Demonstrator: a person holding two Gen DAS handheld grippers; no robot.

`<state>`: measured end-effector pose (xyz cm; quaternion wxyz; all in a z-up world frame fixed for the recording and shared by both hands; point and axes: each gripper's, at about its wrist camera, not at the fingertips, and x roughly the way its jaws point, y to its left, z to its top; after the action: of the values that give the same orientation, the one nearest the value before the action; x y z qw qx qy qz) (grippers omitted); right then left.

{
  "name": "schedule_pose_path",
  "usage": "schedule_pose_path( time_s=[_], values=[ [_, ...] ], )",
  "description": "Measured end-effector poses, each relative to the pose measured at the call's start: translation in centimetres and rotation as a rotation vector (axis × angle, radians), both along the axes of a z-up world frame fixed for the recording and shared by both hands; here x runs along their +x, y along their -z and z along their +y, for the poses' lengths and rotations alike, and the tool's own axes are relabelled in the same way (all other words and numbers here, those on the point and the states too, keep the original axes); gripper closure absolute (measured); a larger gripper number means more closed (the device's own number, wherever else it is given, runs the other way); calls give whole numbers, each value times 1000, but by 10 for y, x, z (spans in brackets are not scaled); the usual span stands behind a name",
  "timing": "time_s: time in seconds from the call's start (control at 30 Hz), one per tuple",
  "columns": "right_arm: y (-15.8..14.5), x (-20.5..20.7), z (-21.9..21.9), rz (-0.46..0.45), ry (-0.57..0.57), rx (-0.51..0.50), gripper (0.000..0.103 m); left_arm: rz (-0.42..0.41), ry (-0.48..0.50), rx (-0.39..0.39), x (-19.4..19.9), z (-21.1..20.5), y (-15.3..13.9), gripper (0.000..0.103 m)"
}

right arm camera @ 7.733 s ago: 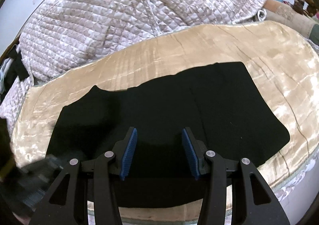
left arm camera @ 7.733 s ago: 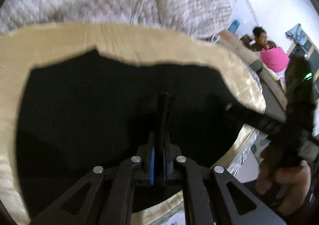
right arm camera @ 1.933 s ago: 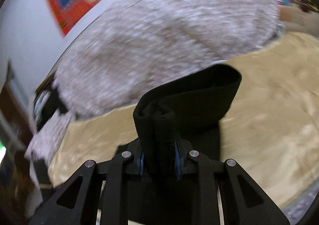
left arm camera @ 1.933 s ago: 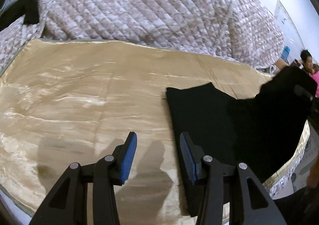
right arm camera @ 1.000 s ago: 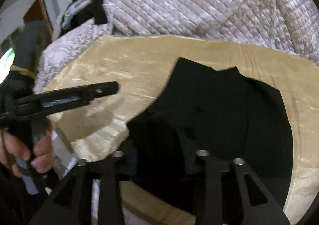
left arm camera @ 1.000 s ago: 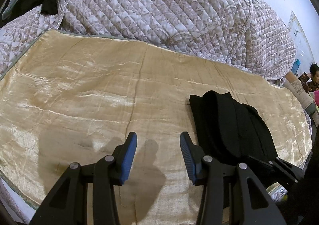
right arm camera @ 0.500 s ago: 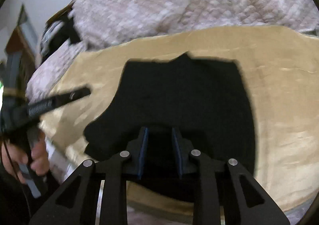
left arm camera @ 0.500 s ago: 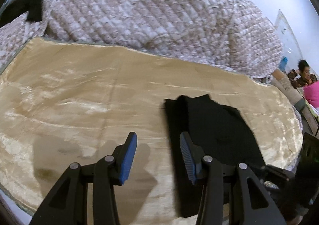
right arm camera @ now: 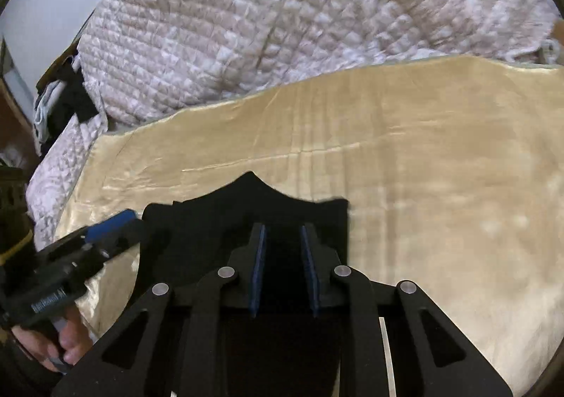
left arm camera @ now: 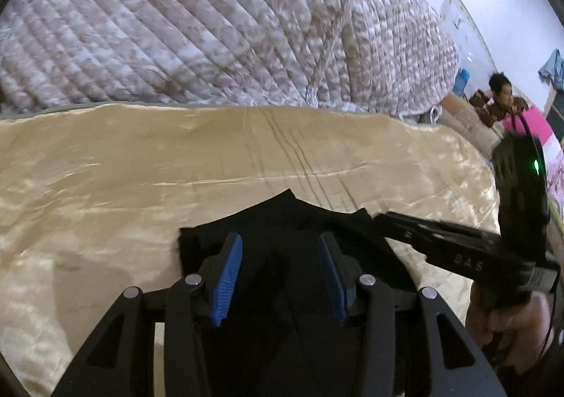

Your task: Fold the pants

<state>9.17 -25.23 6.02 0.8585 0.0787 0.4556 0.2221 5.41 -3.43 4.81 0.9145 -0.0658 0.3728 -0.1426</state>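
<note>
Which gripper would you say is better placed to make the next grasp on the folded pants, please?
Probably the right gripper: its jaws are closing with the black pants between them, while the left gripper hangs open above the cloth.

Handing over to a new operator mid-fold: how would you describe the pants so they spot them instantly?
Find the big quilted cover heaped at the back, then the shiny golden sheet spread in front of it. On the sheet's near edge lies the folded pants, a compact black bundle with a small peak on its far edge. It is the only dark fabric on the gold.
</note>
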Motion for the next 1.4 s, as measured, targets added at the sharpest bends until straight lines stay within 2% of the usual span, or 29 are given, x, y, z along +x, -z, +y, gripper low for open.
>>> schedule_pose_path(
  time_s=[0.03,0.1,0.13,0.17,0.23,0.33,0.4,0.5,0.57,0.67,0.87,1.0,1.1,1.23,1.4],
  values=[
    [4,8,2,9,-9,-9,81,7,-5,19,4,-1,6,56],
    [18,21,11,27,-41,-43,81,33,-34,72,9,0,21,66],
    [26,26,12,33,-25,-77,82,48,-44,77,9,4,30,66],
    [35,30,10,47,-2,-91,87,38,-42,51,6,8,33,65],
    [46,37,-1,77,34,-41,103,23,-52,49,2,9,33,65],
    [49,38,-11,74,60,-8,103,3,-60,69,-3,5,34,65],
    [49,36,-15,74,67,19,103,-2,-61,55,-4,8,35,65],
    [38,30,-20,52,84,17,101,0,-79,59,-6,14,30,66],
    [26,22,-19,23,82,-1,101,9,-78,35,-11,20,25,66],
    [9,-7,-20,-19,37,20,94,-5,-83,29,-27,24,15,66],
    [-8,-63,-5,-64,-67,-45,90,-39,-26,24,-76,16,2,66],
    [-7,-96,4,-59,-112,-51,90,-32,16,20,-104,12,9,66],
    [-1,-112,8,-49,-143,-61,90,9,26,37,-112,11,24,66],
    [19,-114,11,-10,-167,-98,90,-4,26,61,-113,8,30,66],
    [20,-113,10,-24,-166,-93,89,-6,11,43,-111,12,33,64]
  ],
)
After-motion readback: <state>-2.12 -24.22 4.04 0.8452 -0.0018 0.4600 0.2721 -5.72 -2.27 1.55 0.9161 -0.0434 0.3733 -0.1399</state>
